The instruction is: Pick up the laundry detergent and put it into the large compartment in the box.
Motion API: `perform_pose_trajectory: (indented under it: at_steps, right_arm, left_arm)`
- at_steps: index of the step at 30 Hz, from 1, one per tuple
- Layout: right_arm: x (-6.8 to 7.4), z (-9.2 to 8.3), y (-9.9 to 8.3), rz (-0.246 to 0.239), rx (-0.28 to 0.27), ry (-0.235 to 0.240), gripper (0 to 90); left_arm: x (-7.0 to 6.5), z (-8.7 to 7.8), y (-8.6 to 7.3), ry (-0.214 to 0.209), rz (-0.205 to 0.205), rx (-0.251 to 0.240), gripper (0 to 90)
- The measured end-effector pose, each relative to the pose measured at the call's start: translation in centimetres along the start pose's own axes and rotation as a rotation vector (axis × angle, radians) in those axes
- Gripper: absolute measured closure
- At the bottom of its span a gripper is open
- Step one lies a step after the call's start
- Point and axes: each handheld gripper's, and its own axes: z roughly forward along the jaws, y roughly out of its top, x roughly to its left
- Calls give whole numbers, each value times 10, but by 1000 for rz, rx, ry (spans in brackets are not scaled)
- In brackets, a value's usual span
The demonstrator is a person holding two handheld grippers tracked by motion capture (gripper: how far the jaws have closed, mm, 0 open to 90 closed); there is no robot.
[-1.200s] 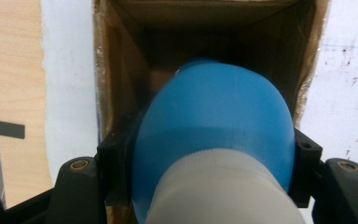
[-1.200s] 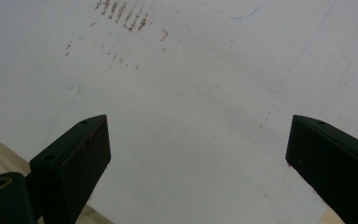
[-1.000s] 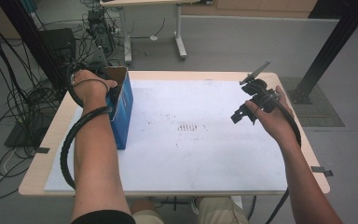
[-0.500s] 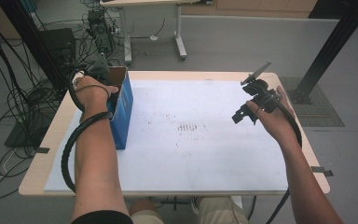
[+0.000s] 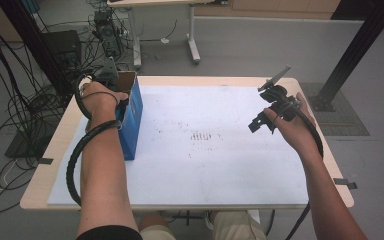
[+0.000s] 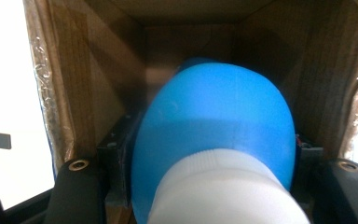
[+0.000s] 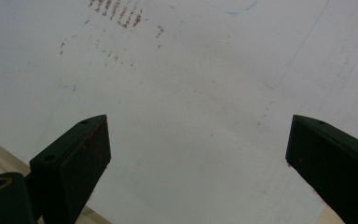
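We are looking at a blue bottle (image 6: pixel 214 126) with a white cap (image 6: pixel 223 191). It is down inside a cardboard box (image 6: pixel 74 84) with brown walls on the inside. In the high view the same box (image 5: pixel 132 107) is blue on the outside, and it stands at the left side of the table (image 5: pixel 55 150), on the white sheet (image 5: pixel 220 160).

The left gripper (image 6: pixel 214 158) squeezes the bottle tight. Its black jaws sit on both sides of the blue body, and the bottle is stuck between them. In the high view the left hand (image 5: pixel 100 97) is at the top of the box, reaching in.

The bottle's long line runs from the white cap to the round blue end. The cap is close to the camera and the blue end points away, deeper into the box. We think that means the bottle points bottom first, toward the floor of the box.

How far are we? We think the bottle is partly in the box and not let go yet. What is left is to set it down, open the jaws and pull the hand out. We cannot tell if the bottle touches the floor of the box.

The right gripper (image 7: pixel 196 154) holds nothing. Its jaws stand wide apart over the white sheet. In the high view the right hand (image 5: pixel 290 125) holds it above the right side of the table, well apart from the box.
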Motion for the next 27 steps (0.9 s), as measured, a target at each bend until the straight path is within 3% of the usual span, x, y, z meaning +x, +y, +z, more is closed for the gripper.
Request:
perform_pose_trajectory:
  at_steps: [27]
  right_arm:
    - [3,-6,2,-5,-5,-13,66]
  left_arm:
    - [0,1,3,0,6,-2,358]
